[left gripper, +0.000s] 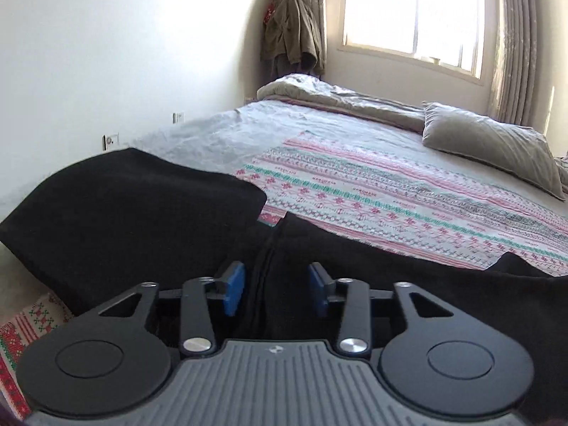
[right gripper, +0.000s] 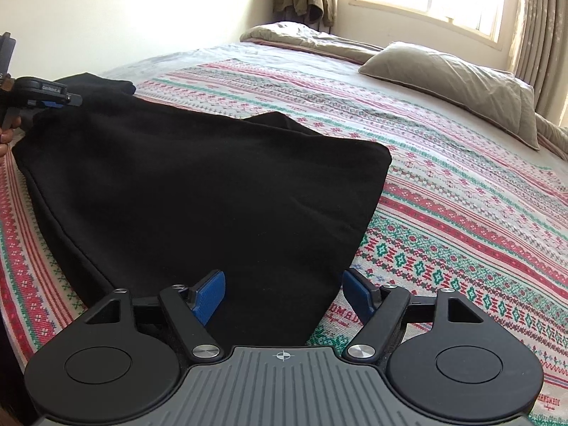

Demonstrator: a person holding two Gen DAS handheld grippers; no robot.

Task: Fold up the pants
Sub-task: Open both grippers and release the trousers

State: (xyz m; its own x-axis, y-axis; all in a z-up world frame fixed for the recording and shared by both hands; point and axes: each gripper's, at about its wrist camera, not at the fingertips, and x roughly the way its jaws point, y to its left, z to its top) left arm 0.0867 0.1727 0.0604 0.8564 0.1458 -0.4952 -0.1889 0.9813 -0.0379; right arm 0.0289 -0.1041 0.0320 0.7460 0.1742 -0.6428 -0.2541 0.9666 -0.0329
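The black pants (right gripper: 198, 184) lie folded on the patterned bedspread (right gripper: 461, 213), with a second dark layer showing behind their far edge. My right gripper (right gripper: 284, 294) hovers open over the near right corner of the pants, its blue pads wide apart and pressing on nothing. In the right wrist view my left gripper (right gripper: 67, 101) is at the far left end of the pants, held by a hand. In its own view the left gripper (left gripper: 276, 289) is open over the black pants (left gripper: 135, 206), with a raised seam of cloth running between the pads, untouched.
A grey pillow (right gripper: 454, 74) and a folded duvet (right gripper: 305, 37) lie at the far side of the bed. Beyond are a bright window (left gripper: 411, 7), curtains (left gripper: 514, 42) and a jacket (left gripper: 294, 32) hanging in the corner. The white wall (left gripper: 106, 53) has sockets on the left.
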